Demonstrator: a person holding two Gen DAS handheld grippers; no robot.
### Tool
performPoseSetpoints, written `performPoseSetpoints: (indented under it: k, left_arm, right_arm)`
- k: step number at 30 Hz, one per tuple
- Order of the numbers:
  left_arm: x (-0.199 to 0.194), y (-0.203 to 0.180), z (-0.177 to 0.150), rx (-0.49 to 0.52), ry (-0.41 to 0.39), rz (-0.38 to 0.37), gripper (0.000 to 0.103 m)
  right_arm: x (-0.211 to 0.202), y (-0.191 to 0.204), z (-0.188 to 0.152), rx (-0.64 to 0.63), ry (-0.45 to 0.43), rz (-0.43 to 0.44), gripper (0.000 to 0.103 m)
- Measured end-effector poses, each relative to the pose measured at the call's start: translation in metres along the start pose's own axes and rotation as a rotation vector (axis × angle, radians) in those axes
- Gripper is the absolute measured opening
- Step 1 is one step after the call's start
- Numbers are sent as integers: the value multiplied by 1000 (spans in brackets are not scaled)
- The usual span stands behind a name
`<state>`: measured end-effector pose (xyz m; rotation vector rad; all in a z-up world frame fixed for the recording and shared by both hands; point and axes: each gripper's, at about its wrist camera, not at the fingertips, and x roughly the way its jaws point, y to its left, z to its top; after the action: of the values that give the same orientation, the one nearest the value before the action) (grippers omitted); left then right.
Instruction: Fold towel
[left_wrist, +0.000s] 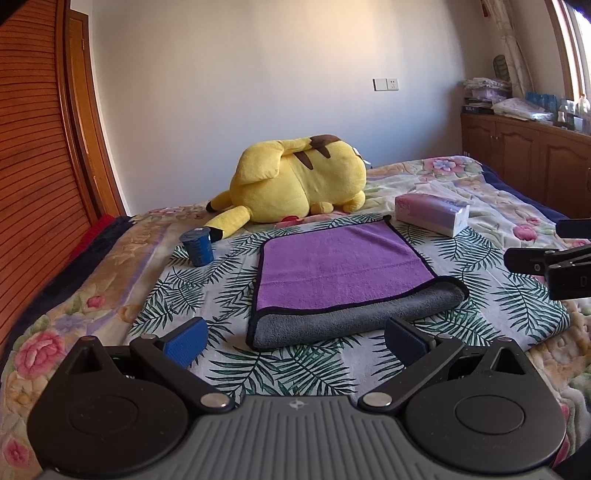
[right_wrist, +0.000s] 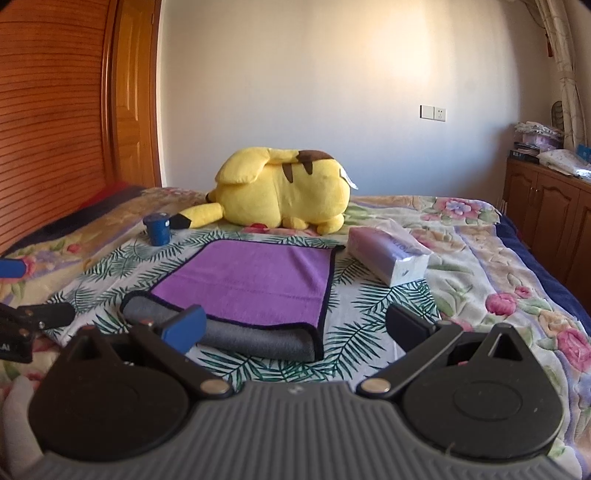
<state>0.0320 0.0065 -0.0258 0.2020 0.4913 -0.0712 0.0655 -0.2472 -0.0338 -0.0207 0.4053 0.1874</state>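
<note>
A purple towel (left_wrist: 340, 266) with a grey underside lies folded in half on the leaf-print cloth (left_wrist: 177, 295) on the bed; its grey fold edge faces me. It also shows in the right wrist view (right_wrist: 251, 284). My left gripper (left_wrist: 295, 341) is open and empty, just short of the towel's near fold, a little left of its middle. My right gripper (right_wrist: 295, 328) is open and empty, just short of the towel's near right corner. The right gripper's fingers (left_wrist: 532, 260) show at the right edge of the left wrist view.
A yellow plush toy (left_wrist: 295, 181) lies behind the towel. A blue cup (left_wrist: 197, 245) stands at the towel's far left. A tissue pack (left_wrist: 432, 214) lies at its far right. Wooden cabinets (left_wrist: 524, 155) line the right wall.
</note>
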Motion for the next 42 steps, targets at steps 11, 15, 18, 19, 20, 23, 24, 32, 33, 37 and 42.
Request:
performPoseSetpoints:
  k: [11,15,18,19,20,23,24,32,33,37,42]
  left_arm:
    - [16,9,4,-6,24,-2,103]
    - [25,14,6,-20,39,6,100]
    - [32,18,9,-21,49,-1,98]
    - [35,19,10,-22,53,-5,98]
    - [37,21,10,-25,57,-9,97]
    - [44,24,13,-34,64,-21,94]
    - [46,26,13,-35,67,-24,93]
    - [64,32,18,-56,114,-69,86]
    - [66,33,19,-55,113,-69,86]
    - [74,36,21,-58,117,-73,82]
    - [90,41,24,-51,128,-68,79]
  right_arm:
    - [21,-2,1,-22,56,37,86]
    - [28,-1,0,-27,72,55,86]
    - [32,0,0,-26,83,74,86]
    - [33,0,0,-27,89,81,84]
    - [35,1,0,-28,96,87,82]
    - [40,2,0,-35,118,102,78]
    - [42,2,-1,-35,123,107,77]
    - [59,4,-1,-47,158,130,72]
    - [61,4,-1,-48,162,133,72]
    - [69,2,-1,-53,177,144,70]
    - [82,0,0,-51,189,146,69]
